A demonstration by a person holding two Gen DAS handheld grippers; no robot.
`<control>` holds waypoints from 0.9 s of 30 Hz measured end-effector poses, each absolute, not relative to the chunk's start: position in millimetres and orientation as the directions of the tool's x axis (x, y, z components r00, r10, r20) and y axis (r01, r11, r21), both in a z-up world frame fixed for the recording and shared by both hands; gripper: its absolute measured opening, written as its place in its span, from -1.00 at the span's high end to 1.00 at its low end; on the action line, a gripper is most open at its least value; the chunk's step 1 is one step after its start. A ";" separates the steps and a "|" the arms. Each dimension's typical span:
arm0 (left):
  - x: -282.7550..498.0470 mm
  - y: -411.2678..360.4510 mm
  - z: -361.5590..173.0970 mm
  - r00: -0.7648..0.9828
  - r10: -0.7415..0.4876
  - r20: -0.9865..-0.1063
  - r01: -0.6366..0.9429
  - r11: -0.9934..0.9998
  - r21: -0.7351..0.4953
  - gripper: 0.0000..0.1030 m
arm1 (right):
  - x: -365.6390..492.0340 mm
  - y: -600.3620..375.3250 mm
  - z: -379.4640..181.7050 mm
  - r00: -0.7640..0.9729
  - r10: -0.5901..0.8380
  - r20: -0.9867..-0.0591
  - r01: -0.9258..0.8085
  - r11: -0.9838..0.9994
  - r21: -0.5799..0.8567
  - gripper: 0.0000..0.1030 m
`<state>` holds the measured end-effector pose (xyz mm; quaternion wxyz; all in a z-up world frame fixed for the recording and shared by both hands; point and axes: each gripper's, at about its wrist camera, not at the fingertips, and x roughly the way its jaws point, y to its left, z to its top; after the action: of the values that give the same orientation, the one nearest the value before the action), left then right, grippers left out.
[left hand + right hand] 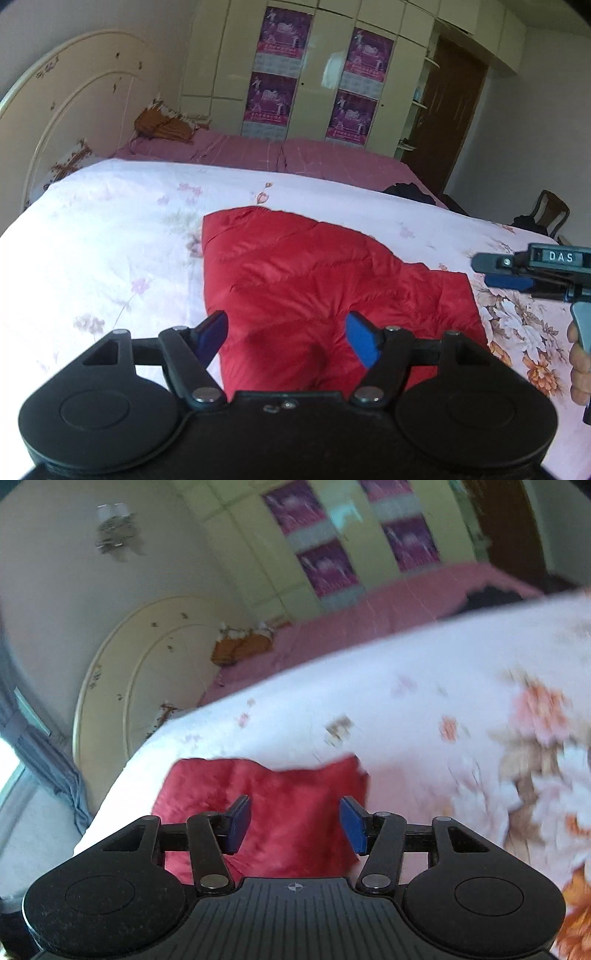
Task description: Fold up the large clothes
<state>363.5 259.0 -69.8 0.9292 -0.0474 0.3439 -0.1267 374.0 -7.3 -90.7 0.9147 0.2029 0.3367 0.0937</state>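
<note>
Both tools open, empty, over red jacket [325, 295] on bed quilt [110, 229].
Left tool [286, 338], right tool [295, 825]: pinch opposite jacket edges, lift evenly, fold flat.

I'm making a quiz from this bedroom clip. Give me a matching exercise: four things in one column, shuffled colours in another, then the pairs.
Things:
1. jacket
2. far bedsheet
3. left gripper fingers
4. wardrobe posters

Colours:
A. blue
B. purple
C. red
D. pink

Pairs: 1-C, 2-D, 3-A, 4-B
</note>
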 end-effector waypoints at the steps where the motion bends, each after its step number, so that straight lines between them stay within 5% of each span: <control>1: 366.5 256.6 -70.7 0.726 -0.271 -0.632 0.206 0.963 -0.176 -0.32 | 374.5 2.3 -89.5 0.753 0.307 -0.582 -0.054 0.910 0.411 -0.04; 17: 393.8 244.0 -110.1 0.657 -0.252 -0.710 0.222 0.965 -0.137 -0.43 | 387.7 50.2 -167.9 0.655 0.151 -0.741 -0.008 0.981 0.193 0.09; 27: 372.1 254.9 -93.4 0.663 -0.229 -0.713 0.173 0.973 -0.152 -0.38 | 366.7 40.4 -129.3 0.673 0.189 -0.715 -0.024 0.972 0.234 0.08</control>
<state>372.1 254.9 -93.4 0.9112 -0.0353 0.3953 -0.1105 366.7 40.4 -129.3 0.9089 0.1028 0.4000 0.0585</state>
